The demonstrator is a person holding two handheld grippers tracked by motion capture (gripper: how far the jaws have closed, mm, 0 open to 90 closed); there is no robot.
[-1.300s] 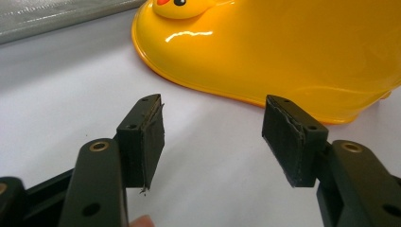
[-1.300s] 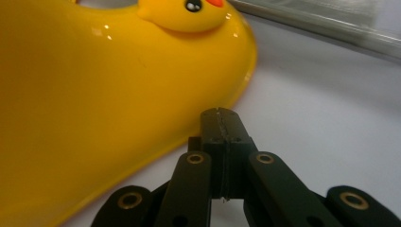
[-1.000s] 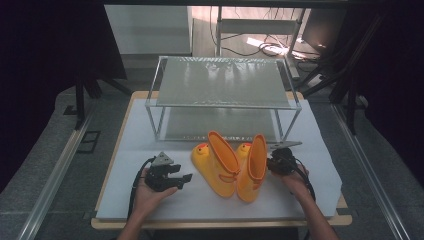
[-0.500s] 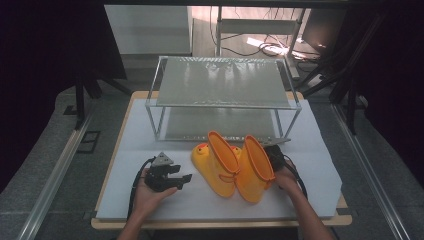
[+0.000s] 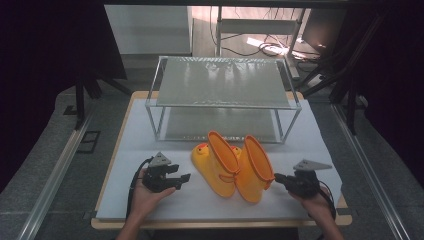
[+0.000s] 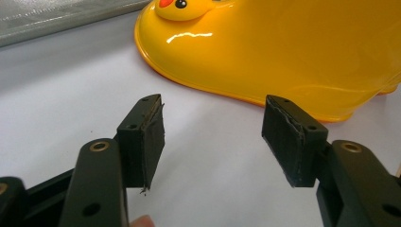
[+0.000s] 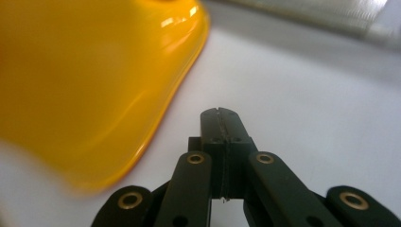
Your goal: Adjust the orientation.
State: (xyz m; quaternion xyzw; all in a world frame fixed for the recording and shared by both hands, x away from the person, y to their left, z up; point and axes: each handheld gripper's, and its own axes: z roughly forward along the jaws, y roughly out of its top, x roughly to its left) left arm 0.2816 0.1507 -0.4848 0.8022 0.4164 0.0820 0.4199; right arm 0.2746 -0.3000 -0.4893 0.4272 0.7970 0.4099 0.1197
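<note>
Two yellow duck boots stand side by side on the white mat point(image 5: 145, 145). The left boot point(image 5: 214, 167) shows its duck face toward the rack, and the right boot point(image 5: 254, 172) leans against it. My left gripper point(image 5: 184, 178) rests on the mat left of the boots, pointing at them. It is open with nothing between its fingers, and the left boot point(image 6: 265, 52) lies just ahead of the left gripper point(image 6: 213, 116). My right gripper point(image 5: 277, 178) lies right of the right boot, pointing at it. The right gripper point(image 7: 221, 116) is shut and empty, with the right boot point(image 7: 85, 80) blurred close on its left, apart from it.
A two-level metal rack point(image 5: 224, 82) with a mesh top stands at the back of the mat, right behind the boots. The wooden table edge point(image 5: 220, 223) runs along the front. Bare mat lies to the left and right of the boots.
My right gripper has drawn back from the right boot's top, toward the near right of the mat. The right boot tilted and shifted a little. The left gripper has not moved.
</note>
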